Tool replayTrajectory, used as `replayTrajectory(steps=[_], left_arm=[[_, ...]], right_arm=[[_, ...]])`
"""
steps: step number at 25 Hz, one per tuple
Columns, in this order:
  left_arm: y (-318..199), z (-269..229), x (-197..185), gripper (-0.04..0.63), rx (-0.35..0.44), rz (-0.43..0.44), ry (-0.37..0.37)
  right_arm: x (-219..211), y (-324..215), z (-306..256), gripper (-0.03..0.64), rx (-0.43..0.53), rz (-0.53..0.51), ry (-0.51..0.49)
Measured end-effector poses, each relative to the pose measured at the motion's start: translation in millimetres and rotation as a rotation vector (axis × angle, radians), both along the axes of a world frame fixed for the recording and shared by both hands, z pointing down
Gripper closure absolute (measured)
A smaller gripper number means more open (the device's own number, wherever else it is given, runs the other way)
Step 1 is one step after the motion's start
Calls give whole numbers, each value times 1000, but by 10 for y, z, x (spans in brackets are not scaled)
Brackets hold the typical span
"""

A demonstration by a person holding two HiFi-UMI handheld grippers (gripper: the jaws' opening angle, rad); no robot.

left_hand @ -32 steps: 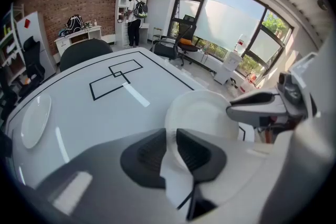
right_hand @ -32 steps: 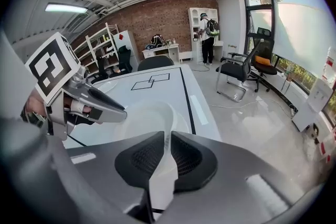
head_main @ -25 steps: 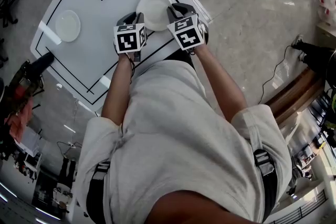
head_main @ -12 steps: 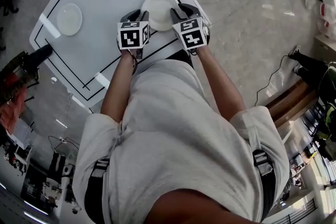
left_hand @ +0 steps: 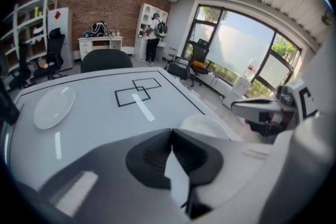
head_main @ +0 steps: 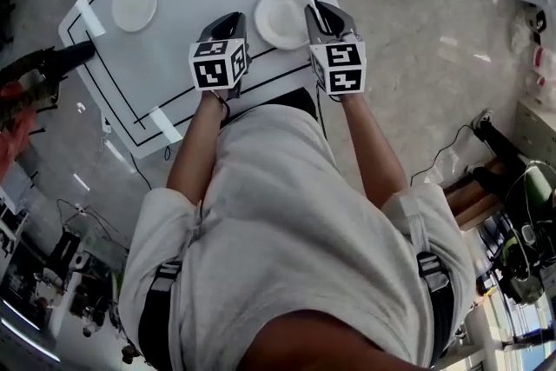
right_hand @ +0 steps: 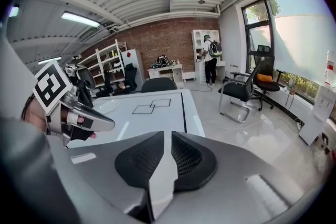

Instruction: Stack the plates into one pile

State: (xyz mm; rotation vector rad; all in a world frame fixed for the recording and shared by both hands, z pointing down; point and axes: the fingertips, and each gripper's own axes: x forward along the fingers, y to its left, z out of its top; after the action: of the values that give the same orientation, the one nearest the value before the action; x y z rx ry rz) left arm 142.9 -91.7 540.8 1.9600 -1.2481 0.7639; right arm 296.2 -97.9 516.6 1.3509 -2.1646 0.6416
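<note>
I see two round plates lying flat, face up, on the table (head_main: 174,56), the far plate (head_main: 135,4) well apart from the near plate (head_main: 282,17), which sits between my left gripper (head_main: 233,22), whose jaws have just closed together on nothing, and my right gripper (head_main: 323,15), just narrowed to an empty slit.

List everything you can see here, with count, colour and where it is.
Table: one, white with black lines, below the grippers.
Plates: two, white; near plate on the table between the grippers, far plate near the table's left corner.
Chair: one, black, at the table's far side.
Bystander: one, dark backpack, by the white shelf.
Left gripper: one, grey; fingers have just been closing, now together, nothing between.
Right gripper: one, grey; fingers have just been closing, slightly apart, nothing between.
</note>
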Motion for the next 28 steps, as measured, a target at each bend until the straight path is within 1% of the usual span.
replayTrajectory(steps=[1, 2, 4, 7, 10, 14, 18, 22, 25, 28], left_arm=[[1, -80, -84, 592, 27, -24, 11], [9, -154, -167, 592, 54, -39, 15], [36, -269, -356, 592, 100, -57, -2], [92, -373, -699, 592, 140, -102, -38], [157, -460, -1008, 592, 163, -171, -34], [218, -550, -1368, 592, 182, -249, -6], [275, -582, -1718, 592, 190, -290, -4], [379, -627, -2070, 592, 186, -350, 0], [390, -716, -2349, 592, 193, -390, -5], [382, -794, -2600, 592, 196, -395, -28]], right_arm=[[-76, -30, -103, 591, 22, -17, -16], [-166, -58, -197, 617, 43, -36, -27], [-383, -114, -353, 617, 88, -78, -29], [-811, -165, -526, 617, 137, -159, -24], [-1270, -157, -666, 618, 156, -248, -48], [-1798, -90, -719, 617, 140, -326, -73], [-2214, -14, -653, 618, 117, -384, -76], [-2633, 83, -550, 618, 62, -464, -79], [-2959, 67, -568, 618, 64, -492, -89], [-3190, 23, -595, 617, 71, -502, -90]])
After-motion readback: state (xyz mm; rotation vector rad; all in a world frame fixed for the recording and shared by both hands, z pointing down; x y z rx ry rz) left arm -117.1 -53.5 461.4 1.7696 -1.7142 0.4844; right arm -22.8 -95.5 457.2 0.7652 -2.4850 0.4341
